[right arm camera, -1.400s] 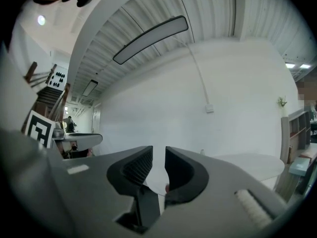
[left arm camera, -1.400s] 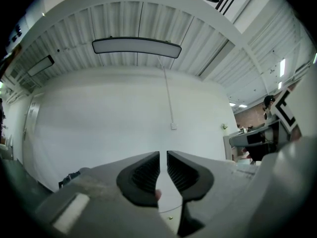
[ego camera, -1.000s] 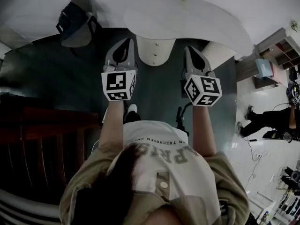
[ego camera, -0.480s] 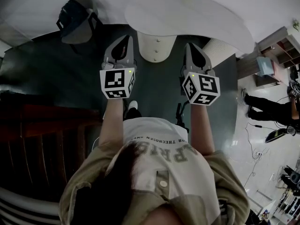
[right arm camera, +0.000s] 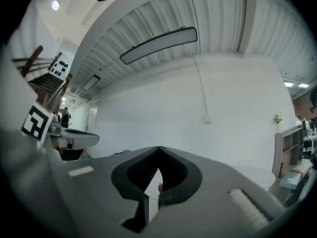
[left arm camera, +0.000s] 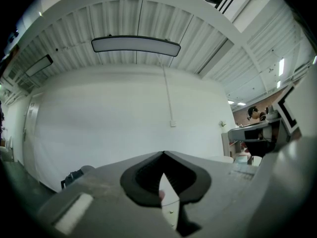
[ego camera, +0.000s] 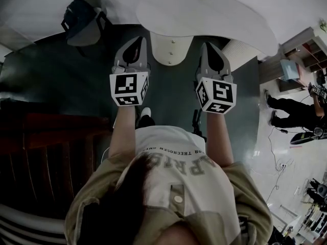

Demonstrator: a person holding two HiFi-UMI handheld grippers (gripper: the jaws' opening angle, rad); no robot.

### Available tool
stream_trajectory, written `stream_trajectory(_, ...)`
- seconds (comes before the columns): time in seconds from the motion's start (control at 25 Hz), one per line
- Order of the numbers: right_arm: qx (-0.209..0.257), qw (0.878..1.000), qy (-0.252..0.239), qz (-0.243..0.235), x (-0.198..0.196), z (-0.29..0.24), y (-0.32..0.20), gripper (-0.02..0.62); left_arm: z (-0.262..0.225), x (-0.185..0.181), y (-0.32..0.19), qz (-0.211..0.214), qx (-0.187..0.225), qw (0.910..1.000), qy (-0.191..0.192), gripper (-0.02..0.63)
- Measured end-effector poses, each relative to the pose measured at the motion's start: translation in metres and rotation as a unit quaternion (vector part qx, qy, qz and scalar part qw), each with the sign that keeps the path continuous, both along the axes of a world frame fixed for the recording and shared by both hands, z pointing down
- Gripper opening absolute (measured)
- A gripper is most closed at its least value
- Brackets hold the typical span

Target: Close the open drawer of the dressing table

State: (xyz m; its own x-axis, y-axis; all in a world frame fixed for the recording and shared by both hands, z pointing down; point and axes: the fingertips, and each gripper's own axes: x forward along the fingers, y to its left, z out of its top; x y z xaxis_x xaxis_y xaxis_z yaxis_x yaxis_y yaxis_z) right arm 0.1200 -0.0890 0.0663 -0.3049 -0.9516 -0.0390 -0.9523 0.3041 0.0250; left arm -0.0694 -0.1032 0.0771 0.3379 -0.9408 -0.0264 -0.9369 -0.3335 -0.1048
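The white dressing table (ego camera: 240, 24) has an oval top against the far wall. Its rounded white drawer front (ego camera: 171, 49), with two small knobs, juts out beneath the top between my grippers. My left gripper (ego camera: 136, 41) is held level just left of the drawer and is shut with nothing in it. Just right of the drawer is my right gripper (ego camera: 207, 46), also shut and empty. In the left gripper view the left gripper (left arm camera: 163, 153) shows a white sliver of drawer front (left arm camera: 168, 202) through its closed jaws. The right gripper (right arm camera: 159, 148) in its own view shows the same.
A dark stool with a bag on it (ego camera: 82, 20) stands at the back left. Dark wooden furniture (ego camera: 46, 137) fills the left side. A ribbed white object (ego camera: 239, 52) sits right of the table; a shelf (ego camera: 306, 50) and a person (ego camera: 294, 111) are at far right.
Both grippers shifted very slightly toward the table, and the right one rolled a little. The person at the far right has moved.
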Motion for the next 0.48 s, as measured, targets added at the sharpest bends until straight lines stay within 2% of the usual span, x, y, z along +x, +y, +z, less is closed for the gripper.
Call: stream_trajectory(0.48,0.014,1.0,0.004,-0.002,-0.0002,-0.0069,0.002,0.002,0.0004,-0.0074,0.0026,-0.002,-0.002,1.0,-0.007,0.008)
